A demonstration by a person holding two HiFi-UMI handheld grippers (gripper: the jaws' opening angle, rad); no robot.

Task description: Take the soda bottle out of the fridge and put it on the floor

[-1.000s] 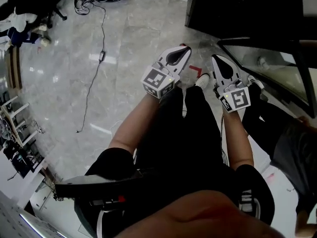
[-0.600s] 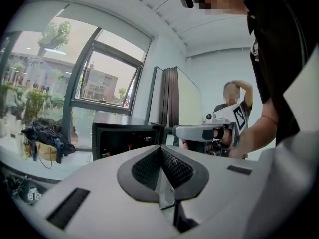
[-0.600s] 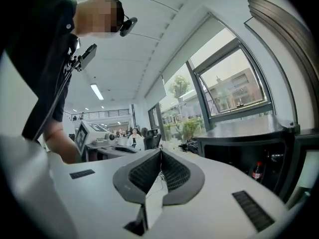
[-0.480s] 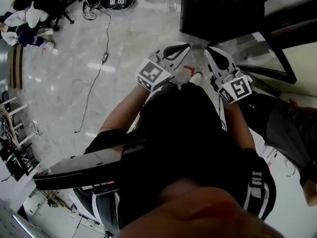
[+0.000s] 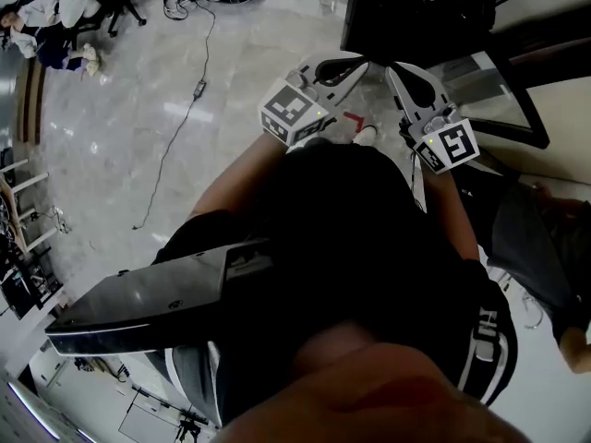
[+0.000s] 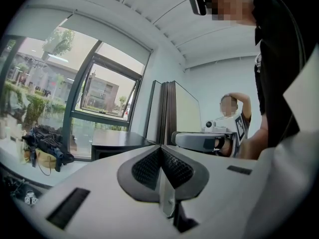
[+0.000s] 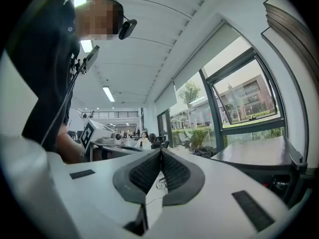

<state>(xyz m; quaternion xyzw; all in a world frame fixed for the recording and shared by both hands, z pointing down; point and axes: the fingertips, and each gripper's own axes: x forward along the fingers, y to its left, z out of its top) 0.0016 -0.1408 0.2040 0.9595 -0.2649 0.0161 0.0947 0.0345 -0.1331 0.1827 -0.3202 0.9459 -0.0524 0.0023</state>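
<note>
No soda bottle shows in any view. In the head view both grippers are held side by side at chest height, their tips close to a black box-shaped unit (image 5: 416, 7) that stands on the marble floor and has its door closed. My left gripper (image 5: 360, 62) is shut and holds nothing; in its own view the ribbed pads (image 6: 149, 166) meet at the tips (image 6: 160, 147). The right gripper (image 5: 392, 67) is also shut and empty, pads (image 7: 174, 171) pressed together (image 7: 160, 151). The black unit's top appears in the left gripper view (image 6: 117, 142) and the right gripper view (image 7: 259, 156).
A thin cable (image 5: 175, 127) trails across the grey marble floor. A red mark (image 5: 354, 120) lies by my shoe (image 5: 365, 137). Seated people (image 5: 51, 12) are at the far upper left. A tilted window pane and dark frame (image 5: 503, 90) stand at the right.
The head view has swung and both grippers have risen slightly toward the black unit. Both stayed shut.
</note>
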